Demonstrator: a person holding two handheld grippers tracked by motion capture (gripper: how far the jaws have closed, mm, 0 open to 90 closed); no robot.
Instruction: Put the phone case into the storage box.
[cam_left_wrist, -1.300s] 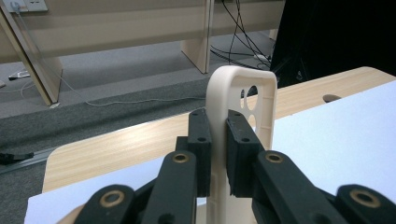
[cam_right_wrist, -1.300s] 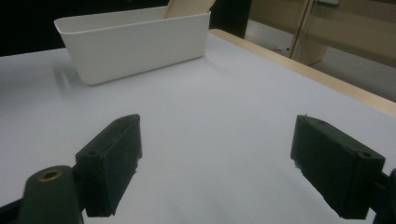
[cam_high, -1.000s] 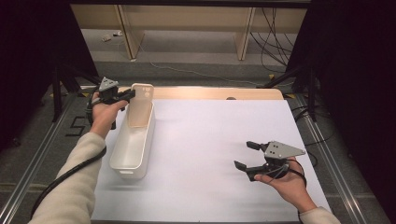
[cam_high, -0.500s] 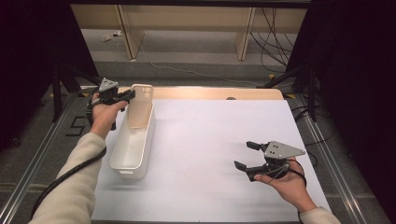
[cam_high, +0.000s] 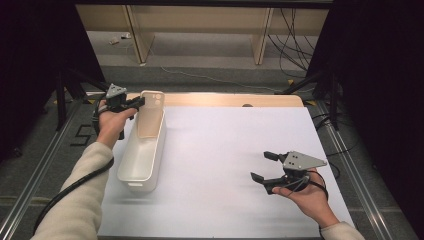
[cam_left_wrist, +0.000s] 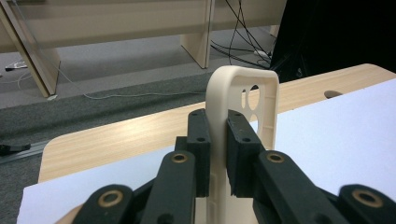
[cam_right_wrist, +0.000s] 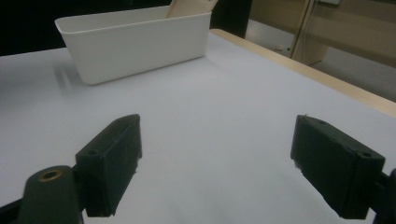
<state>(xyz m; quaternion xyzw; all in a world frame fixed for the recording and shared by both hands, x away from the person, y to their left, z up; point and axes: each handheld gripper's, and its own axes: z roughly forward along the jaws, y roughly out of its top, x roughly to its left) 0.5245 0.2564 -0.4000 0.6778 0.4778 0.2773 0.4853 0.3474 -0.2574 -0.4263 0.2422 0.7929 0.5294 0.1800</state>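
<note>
Black pads of my left gripper (cam_left_wrist: 217, 154) press from both sides on the edge of a cream phone case (cam_left_wrist: 243, 98); it stands upright between them, and its camera holes are near the top corner. From above, my left gripper (cam_high: 131, 103) is at the far left of the table, and the phone case (cam_high: 151, 114) leans with its lower end inside the far end of a white bin (cam_high: 141, 155); this long bin lies on the white sheet (cam_high: 225, 150) that covers the table top, with its near end toward me.

My right gripper (cam_high: 262, 167) is well apart from all this, at the near right side of the sheet, resting in my right hand (cam_high: 307, 195); its jaws stand wide, with nothing between them, only the bare sheet under them. In the right gripper view the same spread gripper (cam_right_wrist: 217, 163) looks across the sheet toward the white bin (cam_right_wrist: 135, 44), and the tip of the phone case (cam_right_wrist: 189, 7) rises behind its far wall.

Beyond the sheet a strip of the wooden table (cam_high: 230, 100) shows; farther away are the grey floor (cam_high: 210, 55) and some cables (cam_high: 295, 35).
</note>
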